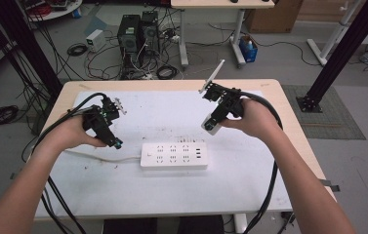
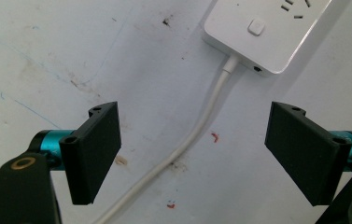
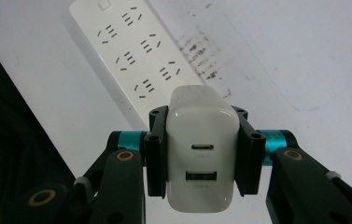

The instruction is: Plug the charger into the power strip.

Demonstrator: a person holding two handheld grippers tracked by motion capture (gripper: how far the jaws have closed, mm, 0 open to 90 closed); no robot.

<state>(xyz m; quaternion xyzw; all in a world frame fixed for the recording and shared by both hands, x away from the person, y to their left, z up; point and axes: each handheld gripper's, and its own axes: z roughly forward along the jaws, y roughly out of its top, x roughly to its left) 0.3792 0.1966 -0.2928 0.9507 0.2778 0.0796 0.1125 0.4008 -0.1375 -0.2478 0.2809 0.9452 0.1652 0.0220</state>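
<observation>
- A white power strip lies flat near the middle of a white-topped table, sockets facing up, with no plug in any socket that can be seen.
- Its white cord runs off its left end toward the table's left edge.
- The right gripper hangs above and just to the right of the power strip, its jaws clamped on the two sides of a white charger.
- In the right gripper view the charger shows its port end toward the camera, one small oval port above one wider rectangular port; the power strip lies beyond it, apart from it.
- The left gripper sits just to the left of the power strip, over the cord, jaws wide apart and holding nothing.
- In the left gripper view the cord passes between the open jaws without touching them, and the power strip's corner with a square button is just beyond.
- Judging by this, the charger is picked up and carried near the power strip; plugging it into a socket looks like what is left, with the left gripper perhaps placed to steady the strip.
- No brand name, label or readable writing shows on the charger or the power strip; faint marks under the charger's ports are too small to read.
</observation>
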